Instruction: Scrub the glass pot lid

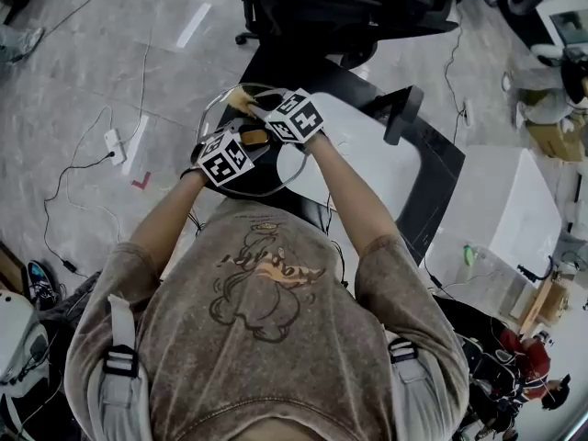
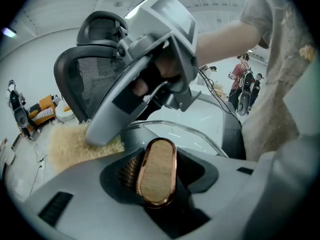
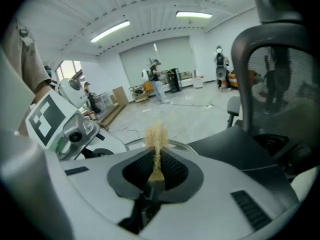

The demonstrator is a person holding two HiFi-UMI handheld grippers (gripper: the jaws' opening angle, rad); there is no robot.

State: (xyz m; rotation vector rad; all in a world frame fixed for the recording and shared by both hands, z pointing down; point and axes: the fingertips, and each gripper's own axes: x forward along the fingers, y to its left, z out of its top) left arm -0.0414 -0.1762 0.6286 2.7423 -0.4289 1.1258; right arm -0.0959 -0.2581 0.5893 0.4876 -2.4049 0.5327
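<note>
This looks like a large open lab or workshop hall. A polished grey concrete floor fills the upper left, crossed by thin black cables and a white power strip. A black mesh office chair stands at top centre. Long ceiling strip lights hang at upper left.

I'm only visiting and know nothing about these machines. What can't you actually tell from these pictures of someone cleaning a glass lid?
- Whether the scrubber touches the glass lid: in the head view the right gripper covers the spot, and in the right gripper view its own jaws block it.
- Dirt on the lid: too small in the head view, only partly shown in the left gripper view.
- What lies under the lid: hidden in the head view by the left gripper.
</note>
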